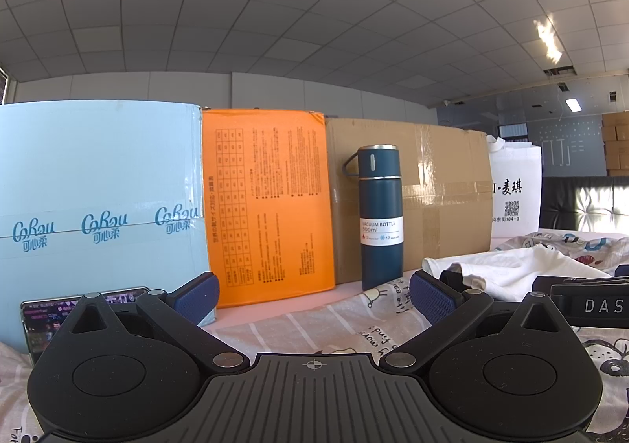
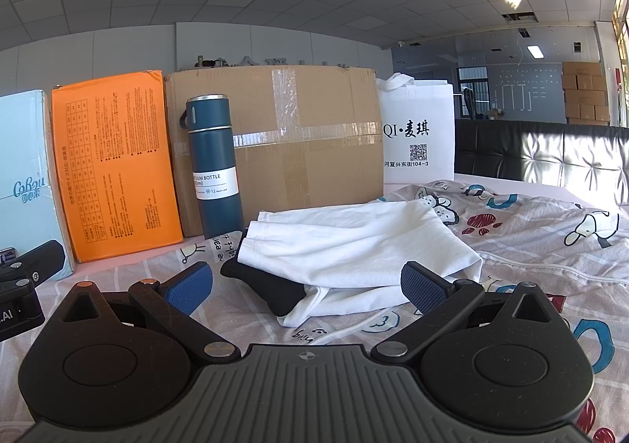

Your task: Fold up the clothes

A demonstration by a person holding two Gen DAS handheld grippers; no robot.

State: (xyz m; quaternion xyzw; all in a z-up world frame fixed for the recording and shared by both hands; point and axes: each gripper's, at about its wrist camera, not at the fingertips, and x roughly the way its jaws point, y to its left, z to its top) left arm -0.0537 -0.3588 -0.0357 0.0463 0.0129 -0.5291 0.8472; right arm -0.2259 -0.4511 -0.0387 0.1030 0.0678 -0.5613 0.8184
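Lying between spread right hand-held gripper (image 2: 306, 285) fingers, white garment (image 2: 354, 246) hem.

Read "VACUUM BOTTLE 500ml" on the white label of the blue flask (image 1: 380, 215); "CoRou" printed repeatedly on the pale blue box (image 1: 98, 203); "104-3" below a QR code on the white bag (image 2: 416, 136); "DAS" on a black gripper body (image 1: 593, 305).
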